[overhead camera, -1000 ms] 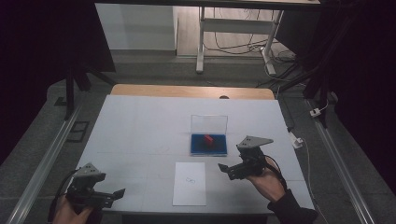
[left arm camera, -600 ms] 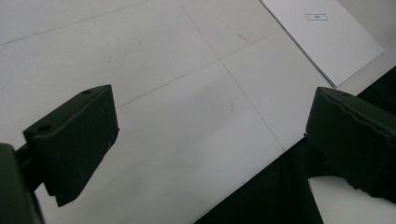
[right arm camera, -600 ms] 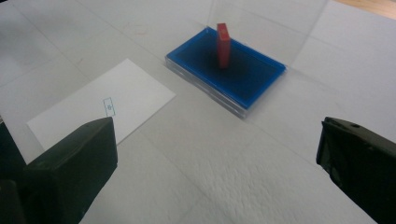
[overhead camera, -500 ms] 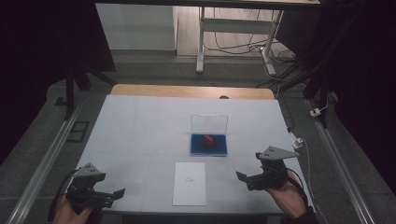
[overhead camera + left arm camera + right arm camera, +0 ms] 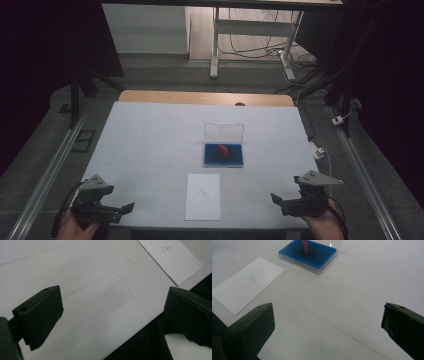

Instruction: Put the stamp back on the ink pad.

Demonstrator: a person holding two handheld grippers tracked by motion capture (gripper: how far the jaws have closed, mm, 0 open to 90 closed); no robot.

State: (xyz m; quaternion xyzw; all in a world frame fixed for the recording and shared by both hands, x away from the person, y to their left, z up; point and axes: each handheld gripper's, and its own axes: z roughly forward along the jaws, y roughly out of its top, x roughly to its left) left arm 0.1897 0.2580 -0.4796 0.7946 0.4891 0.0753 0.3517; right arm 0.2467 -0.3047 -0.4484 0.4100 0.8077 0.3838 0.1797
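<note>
Red block (image 5: 223,149) was seen upright in blue case (image 5: 223,155), ahead-left of right tongs (image 5: 278,199), the nearer; both tongs, left tongs (image 5: 128,206) included, were held wide, empty.

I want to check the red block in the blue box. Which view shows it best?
The high view: the whole red block stands in the blue box with its lid up. The right gripper view cuts the block at the top edge.

Small boxed mark on white paper sheet (image 5: 203,196), too tiny to read; no other txt.
</note>
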